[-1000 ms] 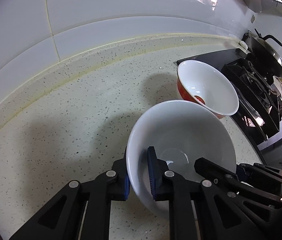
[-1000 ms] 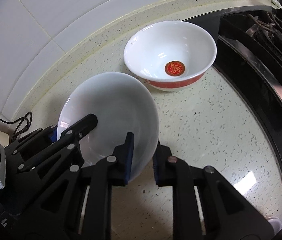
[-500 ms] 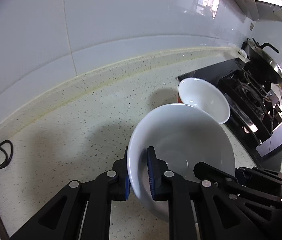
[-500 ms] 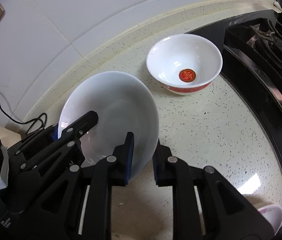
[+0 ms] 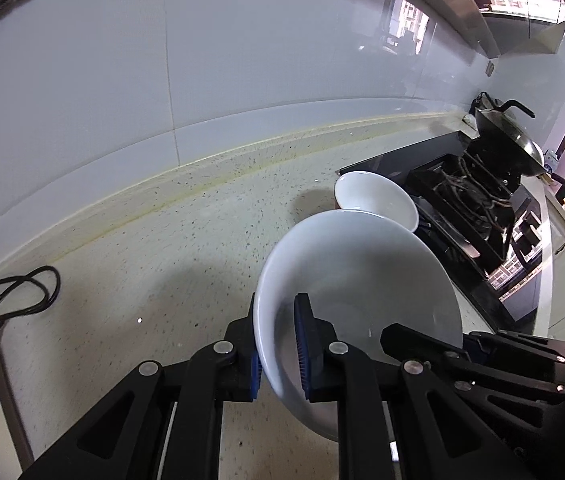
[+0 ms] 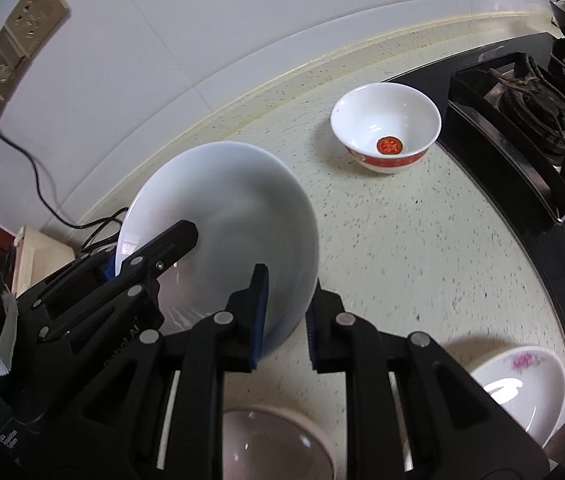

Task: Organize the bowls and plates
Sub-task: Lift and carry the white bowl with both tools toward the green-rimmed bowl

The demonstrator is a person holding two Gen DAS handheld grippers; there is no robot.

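A large plain white bowl (image 5: 362, 272) hangs above the speckled counter, held from both sides. My left gripper (image 5: 278, 348) is shut on its left rim, one blue pad inside and one outside. My right gripper (image 6: 284, 312) is shut on the opposite rim of the same white bowl (image 6: 226, 216); the left gripper's black fingers (image 6: 162, 248) show across it. A smaller white bowl with a red band and red emblem (image 6: 386, 128) stands on the counter beyond, near the stove; in the left wrist view this red-banded bowl (image 5: 374, 200) is partly hidden behind the held bowl.
A black gas stove (image 6: 530, 120) with a wok (image 5: 510, 136) lines the right side. A flowered white bowl (image 6: 522, 384) and a clear glass bowl (image 6: 274, 444) sit below the right gripper. A black cable (image 5: 22, 292) and wall sockets (image 6: 14, 40) are at the left by the tiled wall.
Both grippers have lifted the white bowl up and back from the counter. The red-banded bowl looks smaller and farther, and the flowered and glass bowls have come into view.
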